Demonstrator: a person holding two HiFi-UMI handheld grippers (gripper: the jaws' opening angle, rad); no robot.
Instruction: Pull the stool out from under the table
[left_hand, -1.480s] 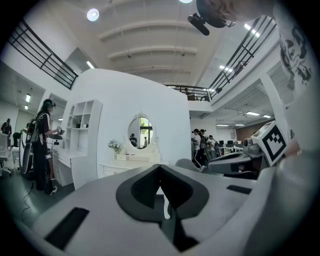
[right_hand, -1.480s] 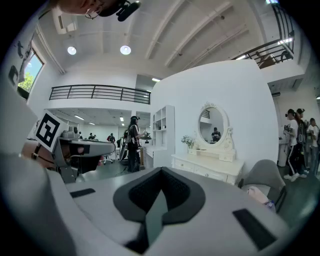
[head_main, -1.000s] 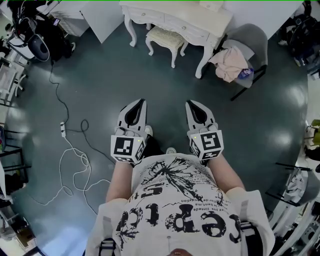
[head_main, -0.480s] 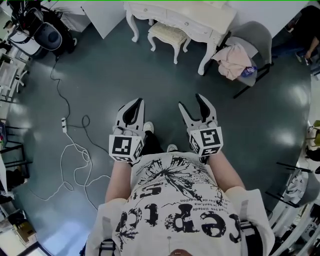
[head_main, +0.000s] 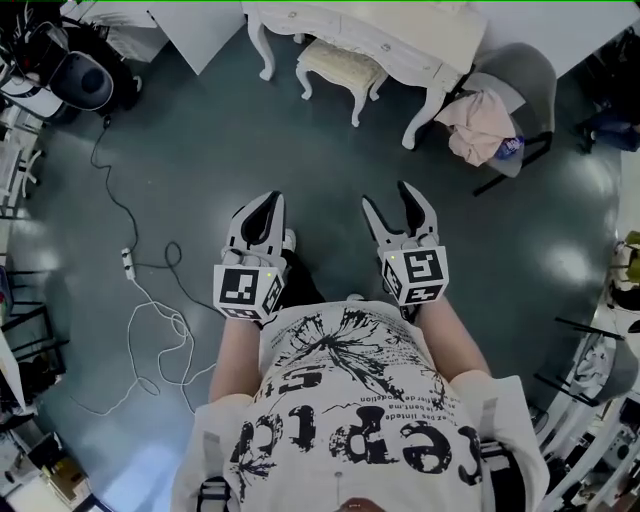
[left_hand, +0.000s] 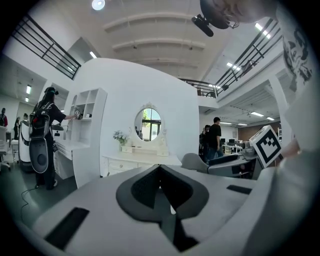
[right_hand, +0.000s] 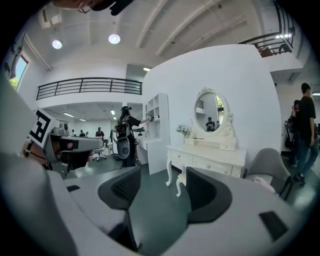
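Observation:
A cream stool (head_main: 338, 66) with curved legs stands partly tucked under the white dressing table (head_main: 420, 40) at the top of the head view. In the right gripper view the stool (right_hand: 181, 175) peeks out below the table (right_hand: 207, 157). Both grippers are held in front of the person, well short of the stool. My left gripper (head_main: 265, 208) is shut, its jaws meeting with nothing between them. My right gripper (head_main: 392, 202) has just been opening and stands open and empty.
A grey chair (head_main: 515, 90) draped with pink cloth stands right of the table. A white cable (head_main: 150, 300) and power strip lie on the dark floor to the left. Equipment racks (head_main: 40, 70) line the left edge. People stand in the background of both gripper views.
The right gripper's jaws went from shut to wide open. Both grippers and the person have moved toward the dressing table. The left gripper stays shut.

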